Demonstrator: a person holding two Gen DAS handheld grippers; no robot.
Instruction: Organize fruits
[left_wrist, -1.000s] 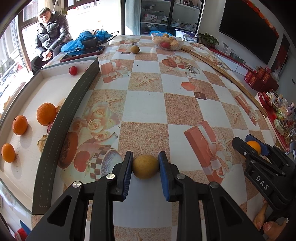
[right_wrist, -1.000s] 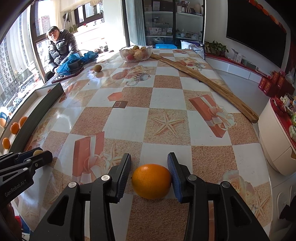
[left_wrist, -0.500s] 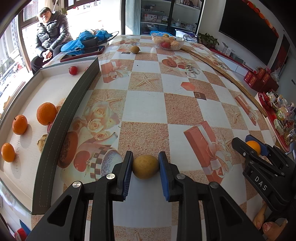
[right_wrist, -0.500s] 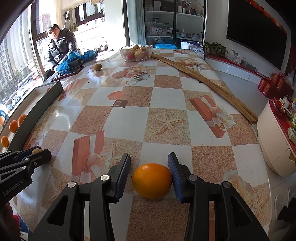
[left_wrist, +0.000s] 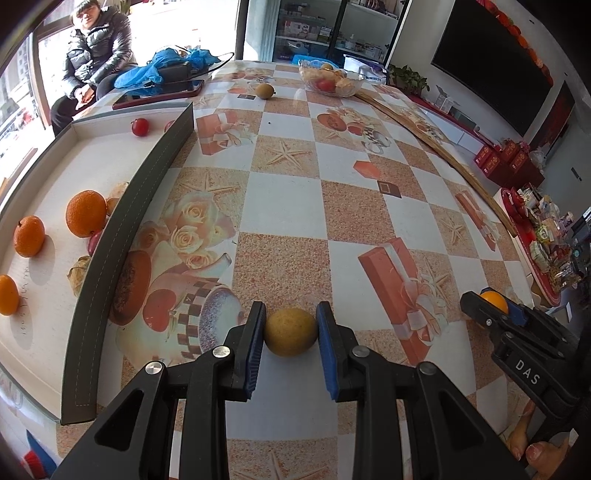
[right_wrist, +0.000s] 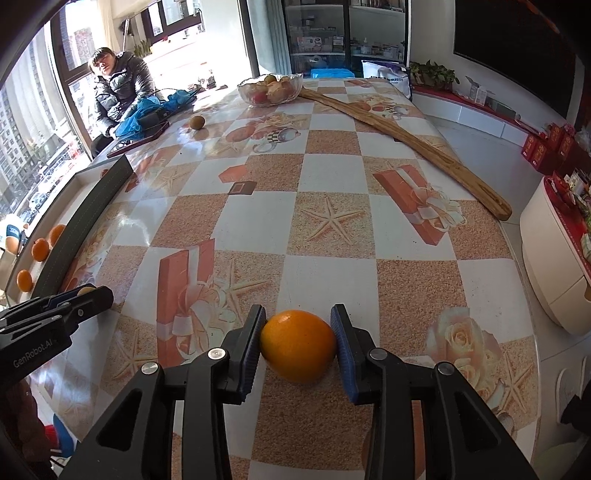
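In the left wrist view my left gripper (left_wrist: 290, 314) is shut on a round yellow-brown fruit (left_wrist: 290, 334) that rests on the patterned tablecloth, both blue pads pressed to its sides. The right wrist view shows my right gripper (right_wrist: 298, 321) around an orange (right_wrist: 298, 347). Its jaws are closing and both pads touch the orange's skin. Each gripper also shows at the edge of the other's view. A shallow box (left_wrist: 122, 229) with a dark wall lies to the left and holds oranges (left_wrist: 85, 213) and a small red fruit (left_wrist: 140, 126).
At the far end of the table stand a glass bowl (left_wrist: 331, 78) of fruit and a loose brown fruit (left_wrist: 265, 91). A long wooden plank (right_wrist: 406, 136) runs along the right side. A seated person (left_wrist: 96, 55), blue cloth and a flat device occupy the far left corner.
The right gripper's jaws have narrowed until the pads meet the orange. The left gripper and its fruit have stayed put.
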